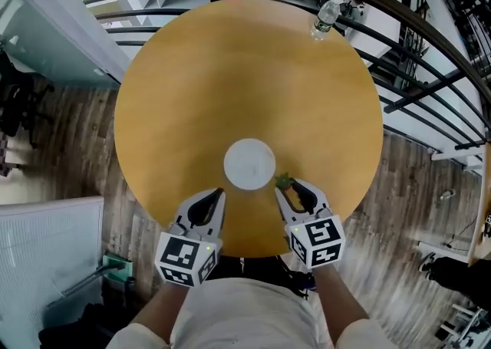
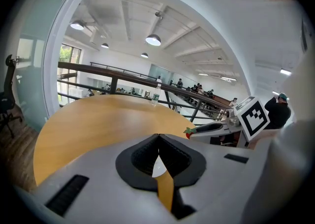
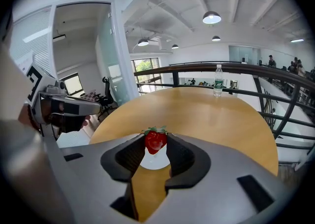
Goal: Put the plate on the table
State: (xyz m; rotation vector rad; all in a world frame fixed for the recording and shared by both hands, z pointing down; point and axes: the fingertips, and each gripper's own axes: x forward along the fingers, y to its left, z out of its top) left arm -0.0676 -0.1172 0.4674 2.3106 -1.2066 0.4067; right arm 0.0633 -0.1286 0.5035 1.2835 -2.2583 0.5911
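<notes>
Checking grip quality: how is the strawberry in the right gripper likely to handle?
The strawberry looks small, probably light, and likely soft, so the right gripper could bruise it. Its rounded body might roll if dropped on the flat plate.

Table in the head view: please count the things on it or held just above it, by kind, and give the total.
plate: 1
water bottle: 1
strawberry: 1, clamped in the right gripper
Total: 3
</notes>
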